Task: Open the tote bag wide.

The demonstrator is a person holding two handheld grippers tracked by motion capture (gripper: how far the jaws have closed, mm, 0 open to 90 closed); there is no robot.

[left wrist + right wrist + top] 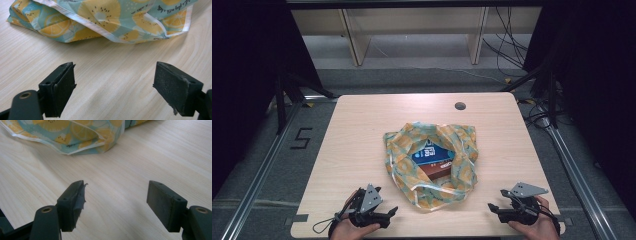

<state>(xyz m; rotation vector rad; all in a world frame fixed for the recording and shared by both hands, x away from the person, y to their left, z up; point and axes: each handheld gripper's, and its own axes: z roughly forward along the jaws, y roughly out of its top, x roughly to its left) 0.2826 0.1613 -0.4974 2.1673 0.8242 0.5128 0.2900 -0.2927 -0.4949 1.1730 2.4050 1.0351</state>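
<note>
At the near edge of a pale wooden table (362, 130), a person's two hands each rest with a black two-jaw gripper. The left gripper (393, 212) sits at the near left corner, its grey three-cornered plate on top and its cable looping off toward the table's edge; its jaws point right, toward the middle of the table. In the left gripper view the jaws stand wide apart with nothing but bare wood between them, and one pad (62, 90) looks frayed at its tip. The right gripper (492, 208) lies at the near right corner, pointing left, and its jaws are likewise spread wide and hold nothing; the right gripper view shows bare tabletop in the gap.

Between the two grippers and a little farther in, at the middle of the table, lies a crumpled cloth bag (462, 150) printed with orange and lemon slices on pale blue, edged in white. Both grippers are apart from it. Its mouth gapes upward, and inside rest a blue box (429, 153) and, just nearer and to the right, what appears to be a brown box (437, 170), partly covered by the fabric.

Near the far right of the table is a round cable hole (460, 106). Beyond the table stand pale wooden shelves (412, 30), with loose cables at the right.
</note>
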